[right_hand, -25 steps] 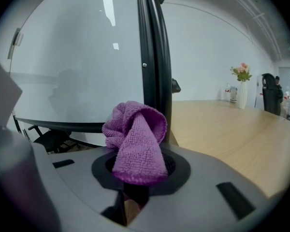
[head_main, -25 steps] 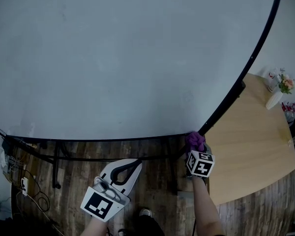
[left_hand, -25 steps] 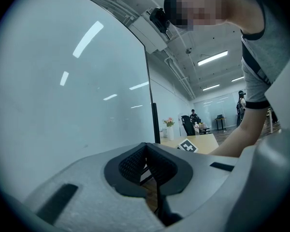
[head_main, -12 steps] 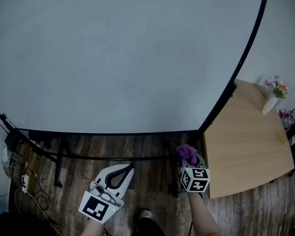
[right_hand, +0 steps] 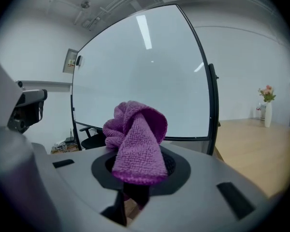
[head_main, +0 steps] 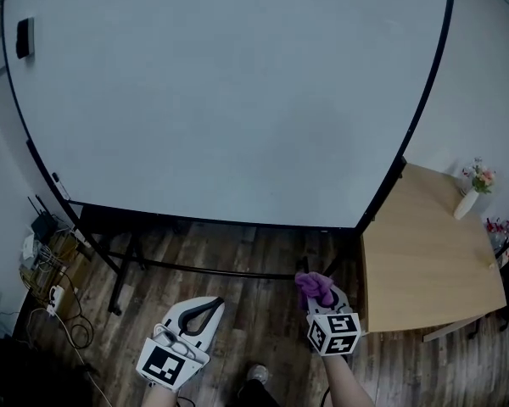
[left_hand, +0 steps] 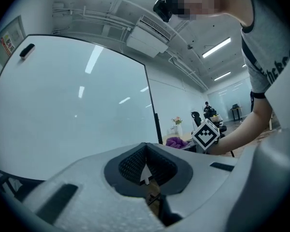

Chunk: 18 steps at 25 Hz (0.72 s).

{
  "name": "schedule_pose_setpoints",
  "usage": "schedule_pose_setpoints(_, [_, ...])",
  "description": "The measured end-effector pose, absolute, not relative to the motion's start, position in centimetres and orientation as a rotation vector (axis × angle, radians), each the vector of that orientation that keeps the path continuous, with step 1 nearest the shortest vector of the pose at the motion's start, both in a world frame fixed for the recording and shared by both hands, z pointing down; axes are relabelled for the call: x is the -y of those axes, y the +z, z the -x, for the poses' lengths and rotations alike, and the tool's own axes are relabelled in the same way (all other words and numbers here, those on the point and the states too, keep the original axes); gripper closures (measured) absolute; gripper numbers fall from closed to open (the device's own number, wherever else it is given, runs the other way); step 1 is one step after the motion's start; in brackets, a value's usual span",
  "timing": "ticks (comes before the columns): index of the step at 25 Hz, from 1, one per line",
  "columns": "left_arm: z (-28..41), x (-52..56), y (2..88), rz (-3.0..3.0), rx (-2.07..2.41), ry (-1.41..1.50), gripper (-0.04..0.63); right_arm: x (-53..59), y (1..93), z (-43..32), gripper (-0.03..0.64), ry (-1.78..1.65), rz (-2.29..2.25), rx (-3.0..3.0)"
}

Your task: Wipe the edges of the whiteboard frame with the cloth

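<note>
The bunched purple microfibre cloth sits right between the jaws of the right gripper. They are clamped on its lower part, and the rest bulges up above the tips in a rolled fold. In the head view the cloth is held low over the dark wooden plank floor. It lies just below the lower right corner of the whiteboard's thin black frame and is apart from it, touching neither the bottom edge nor the right edge. The large pale whiteboard fills most of that view, with a small dark rectangular block stuck near its upper left corner (too small to tell what it is).

The left gripper hangs to the left of the right one, also over the floor and well short of the board. Its jaws are closed together, their dark ribbed pads meeting at the tips with nothing caught in them.

To the right of the board stands a light wooden table. On its far corner is a slim white vase, upright, holding a small bunch of pink flowers.
</note>
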<state>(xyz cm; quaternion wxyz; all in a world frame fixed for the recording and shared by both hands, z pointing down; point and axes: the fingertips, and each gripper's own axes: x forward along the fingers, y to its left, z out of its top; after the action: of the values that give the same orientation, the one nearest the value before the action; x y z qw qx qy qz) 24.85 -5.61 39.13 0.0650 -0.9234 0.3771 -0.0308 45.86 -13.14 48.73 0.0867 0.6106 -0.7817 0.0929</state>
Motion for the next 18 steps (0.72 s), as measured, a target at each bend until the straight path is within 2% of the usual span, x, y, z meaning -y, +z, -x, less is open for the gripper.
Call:
schedule_pose_setpoints(10, [-18.0,-2.8,36.8,2.646,-1.326,-0.024,0.578,3.7,43.2,-39.0,0.541,0.115,-1.673,2.469])
schedule_pose_setpoints(18, [-15.6,-9.0,36.3,2.607,-1.388,0.007,0.578,-3.6,39.9,-36.5,0.540,0.079,-1.614,2.587])
